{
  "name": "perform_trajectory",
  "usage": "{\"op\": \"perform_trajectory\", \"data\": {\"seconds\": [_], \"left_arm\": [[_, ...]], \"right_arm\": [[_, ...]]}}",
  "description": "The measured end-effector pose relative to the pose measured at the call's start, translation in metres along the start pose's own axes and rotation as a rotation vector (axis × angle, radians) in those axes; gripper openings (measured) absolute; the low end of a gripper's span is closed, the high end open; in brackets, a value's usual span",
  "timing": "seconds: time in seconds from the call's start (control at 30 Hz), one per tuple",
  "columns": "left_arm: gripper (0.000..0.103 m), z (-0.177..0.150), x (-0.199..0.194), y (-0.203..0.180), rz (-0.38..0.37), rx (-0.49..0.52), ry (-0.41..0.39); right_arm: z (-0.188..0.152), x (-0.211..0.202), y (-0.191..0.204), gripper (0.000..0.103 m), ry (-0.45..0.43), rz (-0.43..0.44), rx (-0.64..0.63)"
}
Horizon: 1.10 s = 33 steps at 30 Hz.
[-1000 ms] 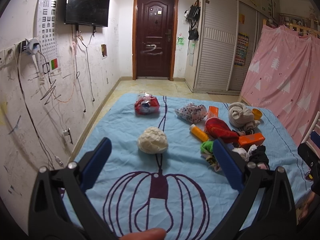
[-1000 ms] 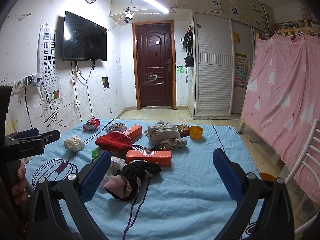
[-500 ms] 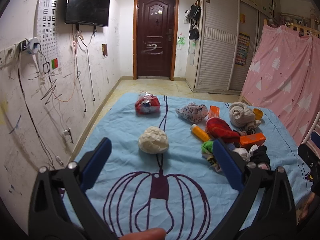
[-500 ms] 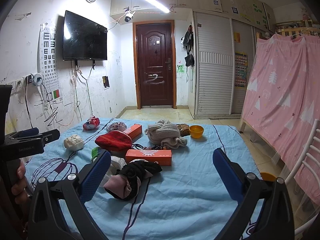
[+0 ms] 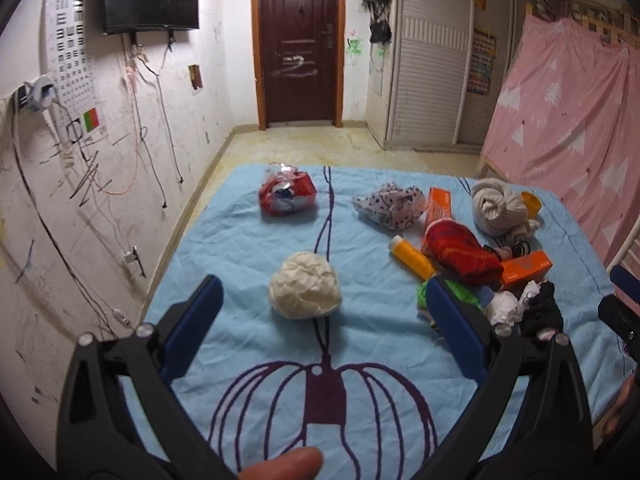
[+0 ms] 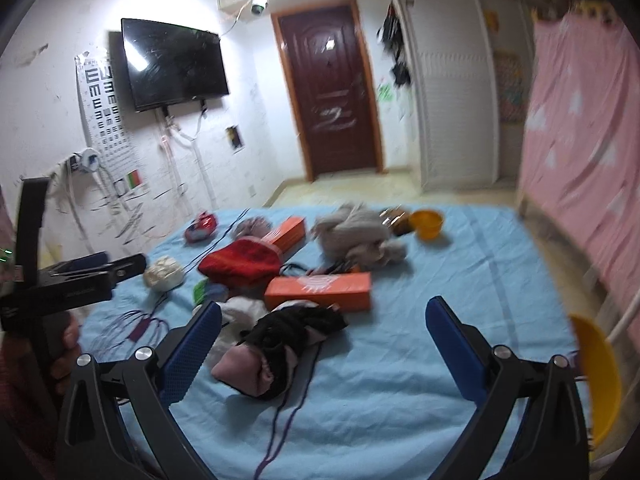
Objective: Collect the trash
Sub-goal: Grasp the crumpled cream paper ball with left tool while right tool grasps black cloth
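A light blue cloth with a dark purple line drawing point(image 5: 248, 248) covers the wide flat surface and carries everything else. On the cloth's right half, in the left wrist view, lies a heap: a cream knotted bundle of thick rope or fabric point(image 5: 498, 210) at the far side, a red knitted piece point(image 5: 460, 250) nearer the middle of the cloth, a long orange cardboard box point(image 6: 318, 291) beside it, and a black and pink wad of clothing point(image 6: 280, 348) at the near edge of the heap. On the cloth's left half, well apart from the heap, sits a crumpled ball of off-white paper point(image 5: 305, 290) just beyond the purple drawing, and farther back a scrunched red, white and blue plastic wrapper point(image 5: 287, 194). A small orange bowl point(image 6: 427, 223) stands at the cloth's far right. The left gripper point(image 5: 322, 322) hovers over the cloth with its blue fingers spread wide, the paper ball between and just ahead of them, untouched. The right gripper point(image 6: 322, 338) also stands wide apart and empty, over the cloth's near right part; this view is blurred.
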State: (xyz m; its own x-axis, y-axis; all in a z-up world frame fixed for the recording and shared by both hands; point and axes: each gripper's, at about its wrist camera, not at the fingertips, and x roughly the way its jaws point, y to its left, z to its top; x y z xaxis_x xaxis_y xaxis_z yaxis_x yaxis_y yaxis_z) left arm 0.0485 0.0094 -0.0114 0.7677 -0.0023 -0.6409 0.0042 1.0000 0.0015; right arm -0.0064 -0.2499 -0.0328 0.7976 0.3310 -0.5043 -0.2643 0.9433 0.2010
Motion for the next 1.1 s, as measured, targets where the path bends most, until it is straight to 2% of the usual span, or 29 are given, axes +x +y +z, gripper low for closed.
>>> {"op": "perform_trajectory", "data": {"seconds": [0.2,0.47,0.53,0.57,0.63,0.77,0.9,1.1], "left_arm": [[0.097,0.007,0.028,0.0,-0.018,0.028,0.092],[0.095,0.006,0.051,0.017,-0.075,-0.003,0.173],[0.085,0.006,0.057,0.02,-0.092,-0.011,0.193],[0.084,0.006,0.06,0.021,-0.106,-0.014,0.204],[0.077,0.005,0.064,0.021,-0.121,-0.013,0.218],[0.071,0.005,0.072,0.024,-0.149,-0.024,0.244],[0.051,0.005,0.076,0.028,-0.123,-0.04,0.245],[0.051,0.006,0.072,0.027,-0.129,-0.04,0.241]], "right_arm": [[0.003,0.023,0.01,0.095,0.115,0.092,-0.036],[-0.002,0.049,0.026,0.093,0.235,0.113,-0.065],[-0.004,0.056,0.026,0.084,0.258,0.092,-0.066],[-0.004,0.059,0.024,0.072,0.272,0.082,-0.061],[-0.005,0.063,0.02,0.069,0.289,0.077,-0.045],[-0.007,0.065,0.019,0.061,0.322,0.094,-0.052],[-0.009,0.063,0.017,0.057,0.328,0.091,-0.061],[-0.007,0.064,0.015,0.039,0.319,0.109,-0.026]]}}
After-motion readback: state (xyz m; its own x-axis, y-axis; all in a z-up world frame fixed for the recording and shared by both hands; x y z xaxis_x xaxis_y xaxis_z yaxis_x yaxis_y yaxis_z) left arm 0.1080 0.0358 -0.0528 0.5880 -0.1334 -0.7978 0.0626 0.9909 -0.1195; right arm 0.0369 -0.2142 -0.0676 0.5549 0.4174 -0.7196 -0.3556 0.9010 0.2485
